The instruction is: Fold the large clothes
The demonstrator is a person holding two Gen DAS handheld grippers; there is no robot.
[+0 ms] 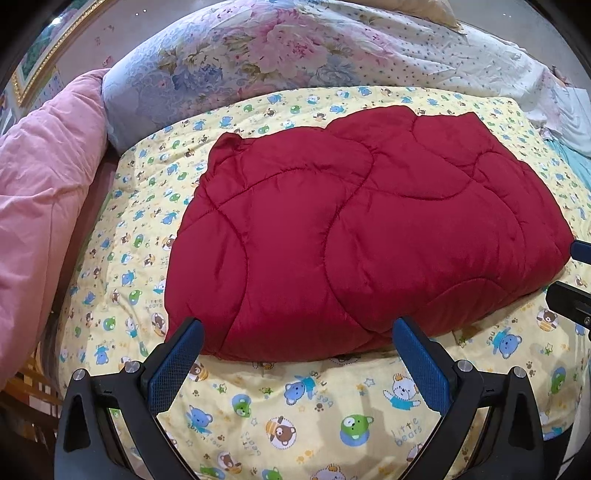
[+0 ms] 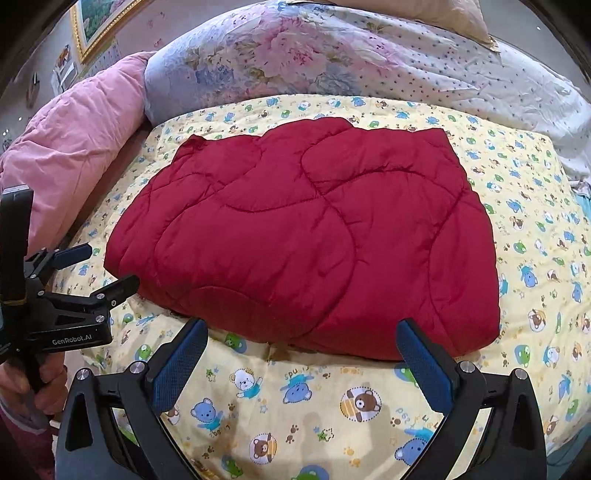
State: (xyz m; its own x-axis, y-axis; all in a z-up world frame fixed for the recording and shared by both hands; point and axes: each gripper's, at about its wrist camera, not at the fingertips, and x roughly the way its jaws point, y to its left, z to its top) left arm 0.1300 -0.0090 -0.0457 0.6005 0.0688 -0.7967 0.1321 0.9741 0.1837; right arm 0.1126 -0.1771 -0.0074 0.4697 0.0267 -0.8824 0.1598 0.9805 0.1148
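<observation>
A red quilted garment [image 1: 354, 229] lies folded into a thick rectangle on the yellow bear-print bedsheet [image 1: 295, 406]. My left gripper [image 1: 297, 332] is open at its near edge, its blue pads on either side and nothing between them. The right wrist view shows the same red garment [image 2: 306, 236] from the right. My right gripper [image 2: 303, 332] is open too, just short of the near edge. The left gripper [image 2: 99, 267] shows at the left of that view, held by a hand [image 2: 33, 387], its fingers spread near the garment's left corner. The right gripper's fingertips [image 1: 581, 251] show at the left wrist view's right edge.
A pink duvet [image 1: 40, 192] is heaped on the left side of the bed. A floral quilt [image 1: 258, 51] and a spotted white sheet [image 1: 461, 59] lie bunched along the back. A framed picture [image 2: 99, 22] hangs on the wall at the upper left.
</observation>
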